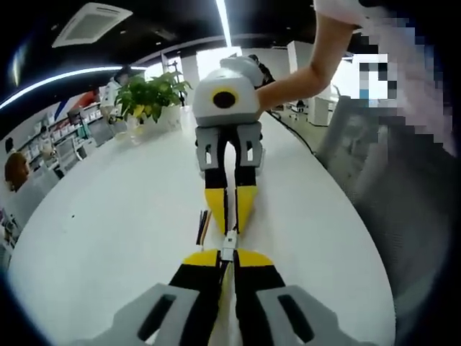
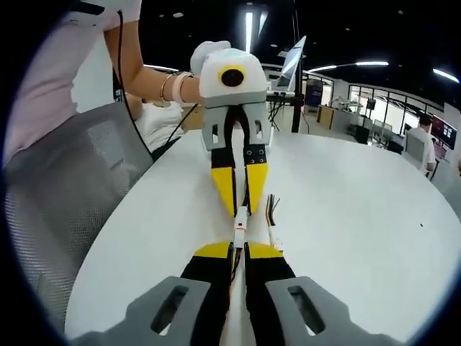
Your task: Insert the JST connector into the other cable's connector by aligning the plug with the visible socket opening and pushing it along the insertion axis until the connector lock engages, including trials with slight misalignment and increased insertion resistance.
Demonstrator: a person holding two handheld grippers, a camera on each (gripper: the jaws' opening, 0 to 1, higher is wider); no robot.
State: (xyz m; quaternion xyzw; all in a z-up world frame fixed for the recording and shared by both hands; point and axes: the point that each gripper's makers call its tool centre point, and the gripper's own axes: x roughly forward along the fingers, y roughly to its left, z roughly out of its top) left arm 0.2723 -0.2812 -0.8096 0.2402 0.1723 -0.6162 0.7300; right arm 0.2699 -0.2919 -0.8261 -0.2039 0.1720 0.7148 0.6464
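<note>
Two handheld grippers meet tip to tip over a white table. The left gripper pinches a small white connector; the right gripper pinches its mating connector. Loose wires lie just beside them.

Potted plant sits at the white counter's far end; grey mesh chair alongside.

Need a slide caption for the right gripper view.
Two tongs meet tip to tip, pressing white JST connectors together above a white table.
</note>
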